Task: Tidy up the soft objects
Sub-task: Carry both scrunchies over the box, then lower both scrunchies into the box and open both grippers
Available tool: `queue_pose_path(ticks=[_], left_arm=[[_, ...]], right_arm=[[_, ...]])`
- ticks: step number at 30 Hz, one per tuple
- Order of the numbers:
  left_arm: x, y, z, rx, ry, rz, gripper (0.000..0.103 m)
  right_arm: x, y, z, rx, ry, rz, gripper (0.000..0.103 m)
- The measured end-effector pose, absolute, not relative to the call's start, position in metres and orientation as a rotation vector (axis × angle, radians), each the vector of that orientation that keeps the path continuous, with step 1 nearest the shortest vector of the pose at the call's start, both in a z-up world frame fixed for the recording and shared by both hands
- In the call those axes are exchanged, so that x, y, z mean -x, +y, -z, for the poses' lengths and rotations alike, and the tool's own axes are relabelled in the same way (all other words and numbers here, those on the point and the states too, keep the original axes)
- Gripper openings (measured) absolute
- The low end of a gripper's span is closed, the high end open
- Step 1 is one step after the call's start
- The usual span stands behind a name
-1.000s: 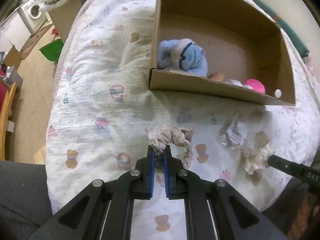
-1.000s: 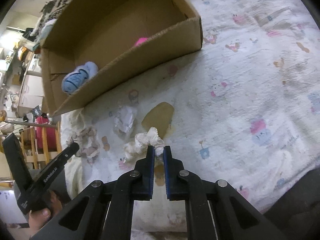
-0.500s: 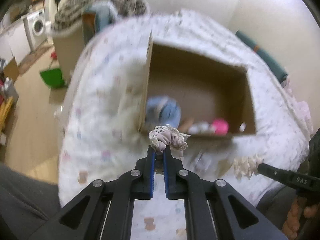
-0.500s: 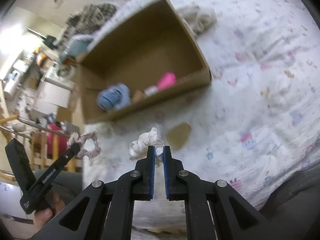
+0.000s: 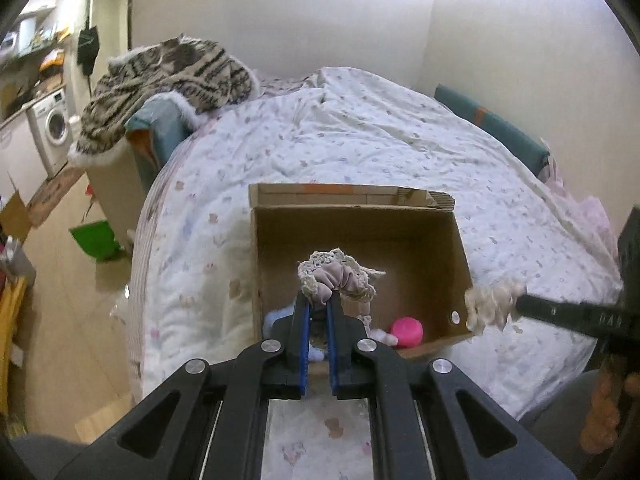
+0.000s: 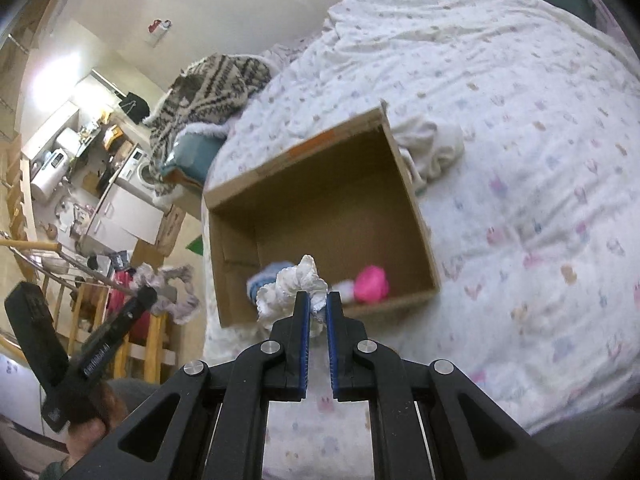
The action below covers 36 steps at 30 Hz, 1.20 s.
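The cardboard box (image 5: 456, 240) sits open on the bed (image 5: 380, 140), near its foot end. Inside the box, against its near wall, lie a stuffed toy (image 6: 266, 274) at the left and a round ball (image 5: 407, 330) further right. A bundled cloth (image 6: 434, 150) lies on the bed just beside the box's right wall. Beyond the box's far left corner, a patterned blanket (image 5: 168, 76) drapes over a chair beside the bed.

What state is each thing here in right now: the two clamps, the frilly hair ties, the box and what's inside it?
Left gripper: shut on the mauve scrunchie.
Mauve scrunchie: pinched, held above the box.
Right gripper: shut on the white scrunchie.
White scrunchie: pinched, held in the air.
Box: open-topped, resting on the bed.
Blue toy: lying in the box.
Pink toy: lying in the box.
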State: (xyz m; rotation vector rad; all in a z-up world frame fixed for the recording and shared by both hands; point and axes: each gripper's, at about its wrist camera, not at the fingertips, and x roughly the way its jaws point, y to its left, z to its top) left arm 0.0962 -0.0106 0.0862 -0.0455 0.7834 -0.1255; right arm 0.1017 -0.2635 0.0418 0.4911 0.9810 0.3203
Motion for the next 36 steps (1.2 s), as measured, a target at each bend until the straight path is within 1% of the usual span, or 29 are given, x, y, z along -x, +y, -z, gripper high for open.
queue_pose_path(ticks=[4, 8, 15, 19, 24, 29, 36], left_arm=[[-0.116, -0.020, -0.077, 0.002, 0.784, 0.125, 0.007], [-0.142, -0.025, -0.059, -0.001, 0.822, 0.119, 0.007], [-0.180, -0.032, -0.021, 0.003, 0.880, 0.101, 0.007], [-0.187, -0.034, -0.005, 0.006, 0.897, 0.100, 0.007], [-0.195, -0.036, 0.012, -0.004, 0.904, 0.091, 0.007], [-0.197, -0.032, 0.027, 0.022, 0.940, 0.067, 0.007], [-0.197, -0.036, 0.034, 0.026, 0.961, 0.084, 0.007]], right_arm=[[-0.121, -0.260, -0.045, -0.476, 0.968, -0.319, 0.010], [-0.138, -0.256, -0.039, -0.452, 0.967, -0.310, 0.010], [-0.162, -0.253, -0.008, -0.425, 0.989, -0.284, 0.010], [-0.172, -0.252, 0.014, -0.411, 1.019, -0.274, 0.010], [-0.176, -0.243, 0.028, -0.399, 1.035, -0.283, 0.010], [-0.175, -0.231, 0.030, -0.326, 1.016, -0.278, 0.010], [-0.179, -0.229, 0.037, -0.324, 1.039, -0.275, 0.010]])
